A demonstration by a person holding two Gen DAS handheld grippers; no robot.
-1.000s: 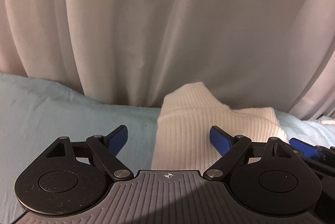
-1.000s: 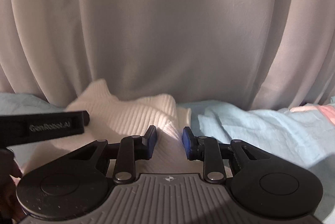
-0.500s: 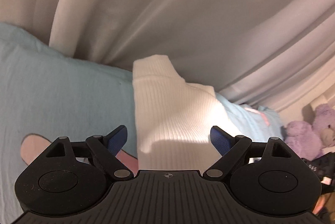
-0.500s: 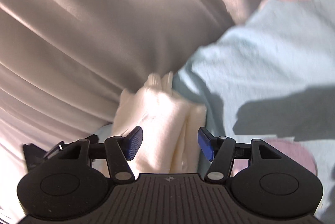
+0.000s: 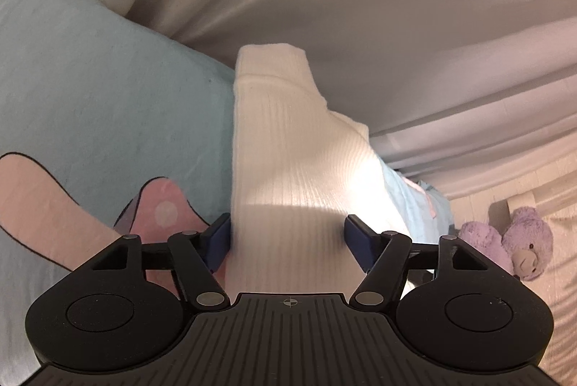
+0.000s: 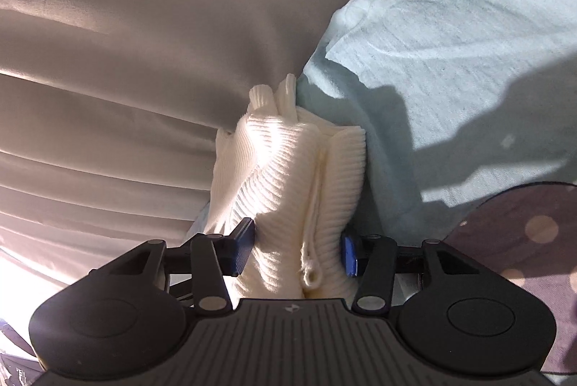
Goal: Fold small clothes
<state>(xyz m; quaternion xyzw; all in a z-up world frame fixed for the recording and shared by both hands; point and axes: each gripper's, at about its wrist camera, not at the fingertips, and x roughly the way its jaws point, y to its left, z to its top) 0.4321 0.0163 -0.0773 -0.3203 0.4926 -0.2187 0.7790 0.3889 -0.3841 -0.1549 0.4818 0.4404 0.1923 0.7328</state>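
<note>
A folded white ribbed knit garment (image 5: 288, 169) lies on a light blue bedsheet (image 5: 108, 90) against a pale curtain. My left gripper (image 5: 288, 243) is open, its blue fingers (image 5: 218, 241) on either side of the garment's near edge. In the right wrist view the same garment (image 6: 299, 191) shows bunched and edge-on, with a seam and a rolled end toward me. My right gripper (image 6: 297, 249) is open, its blue pads (image 6: 242, 243) close to both sides of the bundle. I cannot tell whether the pads touch the fabric.
A pale curtain (image 5: 360, 7) hangs right behind the garment. The sheet (image 6: 450, 25) has pink (image 5: 36, 198) and purple spotted (image 6: 523, 241) prints. A purple plush bear (image 5: 515, 245) sits at the far right.
Both grippers have tilted and moved in over the garment. The right gripper has opened wider, and the bundle now sits between its pads. The left gripper stays open.
</note>
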